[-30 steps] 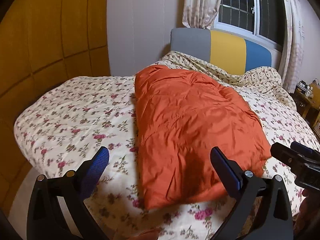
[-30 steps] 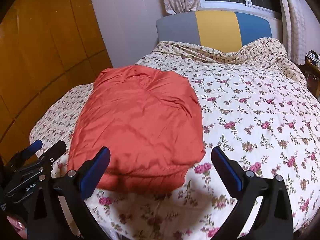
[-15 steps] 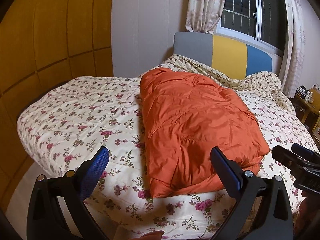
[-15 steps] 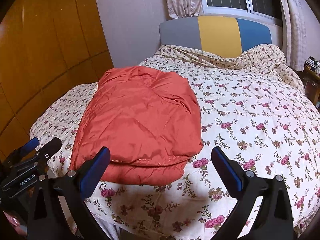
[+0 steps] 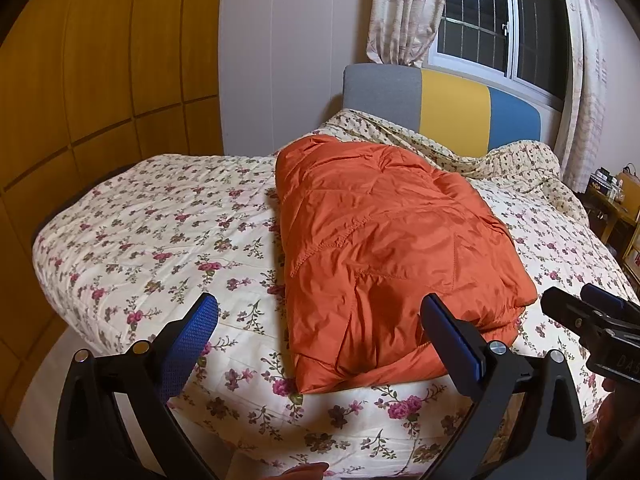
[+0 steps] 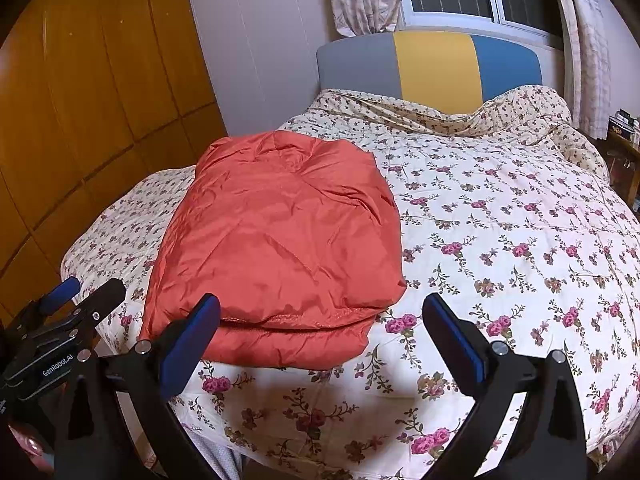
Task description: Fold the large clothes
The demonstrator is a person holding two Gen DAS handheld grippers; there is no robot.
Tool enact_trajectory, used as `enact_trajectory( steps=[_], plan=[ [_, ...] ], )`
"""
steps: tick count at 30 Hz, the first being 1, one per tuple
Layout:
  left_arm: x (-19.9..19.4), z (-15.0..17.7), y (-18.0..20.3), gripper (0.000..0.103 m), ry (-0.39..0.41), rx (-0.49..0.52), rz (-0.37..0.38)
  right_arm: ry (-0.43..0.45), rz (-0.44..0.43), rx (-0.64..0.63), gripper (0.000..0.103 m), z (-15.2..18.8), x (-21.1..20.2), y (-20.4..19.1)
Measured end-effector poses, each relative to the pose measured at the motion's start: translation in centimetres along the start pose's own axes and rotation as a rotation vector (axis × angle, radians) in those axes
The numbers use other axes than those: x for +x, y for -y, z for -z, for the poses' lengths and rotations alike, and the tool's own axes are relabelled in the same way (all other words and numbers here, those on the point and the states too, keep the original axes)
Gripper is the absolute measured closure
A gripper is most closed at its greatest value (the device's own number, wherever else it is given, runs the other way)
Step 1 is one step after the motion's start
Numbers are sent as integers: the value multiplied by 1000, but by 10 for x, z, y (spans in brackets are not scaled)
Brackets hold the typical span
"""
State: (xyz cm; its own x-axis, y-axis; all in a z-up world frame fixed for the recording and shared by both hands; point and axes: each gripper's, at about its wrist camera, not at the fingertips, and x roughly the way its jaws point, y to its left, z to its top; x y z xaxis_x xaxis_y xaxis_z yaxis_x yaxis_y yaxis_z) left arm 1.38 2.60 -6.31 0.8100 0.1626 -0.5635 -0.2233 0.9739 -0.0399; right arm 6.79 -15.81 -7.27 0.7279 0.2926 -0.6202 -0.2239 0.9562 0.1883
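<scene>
**Folded orange jacket on the bed, both grippers held clear**

One piece of writing can be read: "GenRobot.AI" on the body of the left gripper [image 6: 64, 320], seen from the right wrist camera at about eight o'clock. On the right gripper [image 5: 592, 320], at the right rim of the left view, a few letters show, too cut off to read.

One orange jacket [image 5: 384, 248] lies folded into a thick bundle on the floral quilt [image 5: 160, 232]. Its near edge stops just short of the quilt's foot edge, at about six o'clock from the bundle's middle. In the right view the jacket [image 6: 280, 240] sits toward the quilt's left side, with a wide stretch of bare quilt [image 6: 520, 240] open from one to four o'clock. In the left view a smaller open stretch lies at nine o'clock, before the quilt drops off beside the wooden wardrobe [image 5: 100, 80].

Two grippers are counted, each with two blue-padded fingers [image 5: 192, 332]. The left gripper [image 5: 320, 328] is spread wide and pinches nothing. The right gripper [image 6: 320, 328] is likewise spread and empty. Both hover apart from the jacket, near the foot of the bed.

At twelve o'clock stands one headboard [image 6: 432, 64] in three colour blocks: grey, yellow, blue. Above it is one window [image 5: 492, 28] with two curtains [image 5: 400, 8].
</scene>
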Motion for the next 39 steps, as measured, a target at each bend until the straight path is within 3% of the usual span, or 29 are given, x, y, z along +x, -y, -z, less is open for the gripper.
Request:
enact_trajectory(
  steps=[33, 39],
  plan=[
    [0, 5, 10, 3, 25, 28, 22, -30, -7, 26, 2, 2, 8, 6],
    [12, 1, 6, 3, -5, 30, 11, -39, 4, 33, 2, 0, 14, 14]
  ],
)
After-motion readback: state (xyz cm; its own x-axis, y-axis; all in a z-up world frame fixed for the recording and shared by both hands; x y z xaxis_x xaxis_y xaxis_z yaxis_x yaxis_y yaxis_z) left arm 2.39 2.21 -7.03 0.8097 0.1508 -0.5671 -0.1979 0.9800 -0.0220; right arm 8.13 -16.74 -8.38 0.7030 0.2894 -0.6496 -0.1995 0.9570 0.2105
